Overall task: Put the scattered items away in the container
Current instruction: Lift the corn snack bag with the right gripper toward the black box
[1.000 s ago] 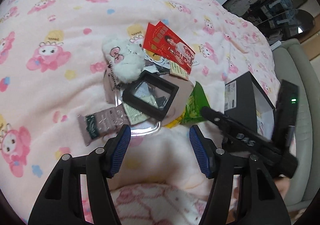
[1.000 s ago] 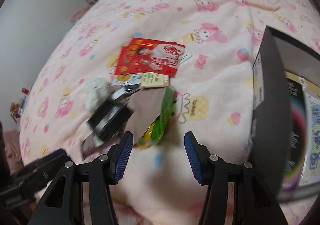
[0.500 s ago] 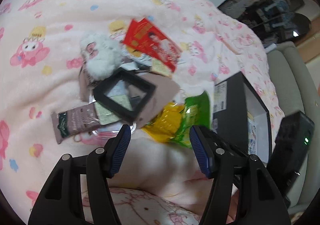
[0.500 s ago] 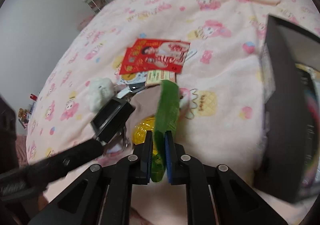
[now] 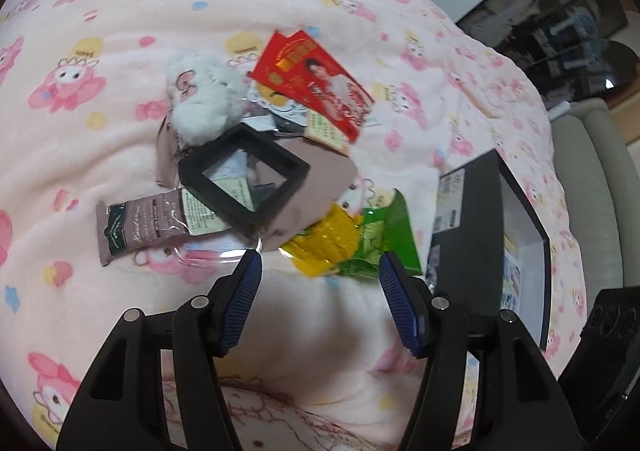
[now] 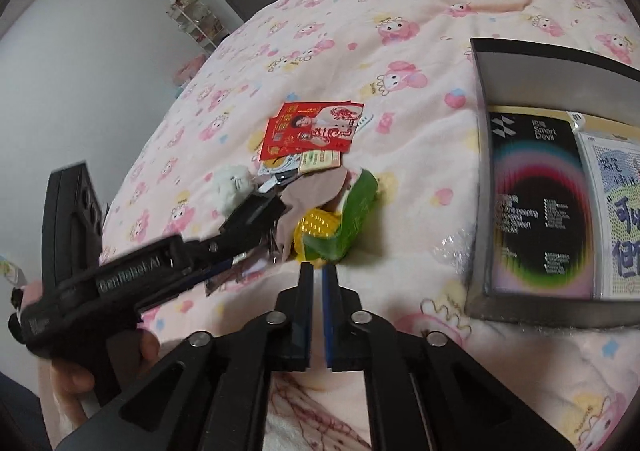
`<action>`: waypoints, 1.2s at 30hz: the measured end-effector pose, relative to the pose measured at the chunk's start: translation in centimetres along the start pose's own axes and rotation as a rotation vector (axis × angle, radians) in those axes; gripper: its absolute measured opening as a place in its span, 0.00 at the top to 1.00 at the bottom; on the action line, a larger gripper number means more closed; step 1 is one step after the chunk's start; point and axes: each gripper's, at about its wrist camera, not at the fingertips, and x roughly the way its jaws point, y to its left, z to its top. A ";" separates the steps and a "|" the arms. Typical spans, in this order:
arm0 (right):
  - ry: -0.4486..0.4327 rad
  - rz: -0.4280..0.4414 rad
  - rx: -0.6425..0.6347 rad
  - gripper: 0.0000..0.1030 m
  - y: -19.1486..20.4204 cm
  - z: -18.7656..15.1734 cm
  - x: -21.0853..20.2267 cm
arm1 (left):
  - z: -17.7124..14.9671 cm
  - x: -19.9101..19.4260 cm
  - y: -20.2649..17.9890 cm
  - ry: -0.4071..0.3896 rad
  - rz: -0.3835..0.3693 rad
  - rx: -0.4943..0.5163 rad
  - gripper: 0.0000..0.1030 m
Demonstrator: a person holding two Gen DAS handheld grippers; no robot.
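Observation:
A pile of small items lies on the pink bedspread: a green and yellow snack packet (image 5: 352, 243), a black square frame (image 5: 244, 177), a white plush toy (image 5: 204, 99), red envelopes (image 5: 316, 83) and a brown sachet (image 5: 140, 225). My right gripper (image 6: 318, 271) is shut on the near edge of the snack packet (image 6: 340, 227) and holds it lifted. My left gripper (image 5: 320, 291) is open and empty, just short of the pile. The black container box (image 6: 480, 179) stands at the right with flat packets inside.
The black box (image 5: 480, 235) also shows at the right of the left wrist view. My left gripper's body (image 6: 120, 275) crosses the left of the right wrist view. A grey sofa edge (image 5: 592, 187) borders the bed. A shelf (image 6: 192, 19) stands by the far wall.
My right gripper has closed on the snack packet and lifted it from the pile toward me. My left gripper stayed open and pulled back a little.

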 end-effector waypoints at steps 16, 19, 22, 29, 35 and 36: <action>0.083 -0.032 -0.017 0.89 -0.3 0.9 6.4 | 1.8 3.9 0.1 0.078 -0.044 -0.024 0.48; 0.052 -0.040 -0.018 0.90 -0.4 0.2 4.4 | 1.3 3.9 -0.7 0.103 -0.084 0.014 0.47; 0.021 -0.033 -0.013 0.90 -0.7 -0.7 1.7 | 0.4 3.6 -1.7 0.128 -0.156 0.066 0.47; -0.013 -0.083 -0.002 0.90 -4.1 -5.1 -5.3 | -2.2 3.2 -4.4 0.189 -0.220 0.183 0.47; 0.047 -0.086 0.159 0.90 -9.4 -8.1 -6.4 | -3.8 4.6 -5.9 0.291 -0.208 0.229 0.47; 0.042 -0.118 0.154 0.90 -9.7 -8.4 -6.6 | -4.1 4.8 -6.0 0.305 -0.201 0.231 0.47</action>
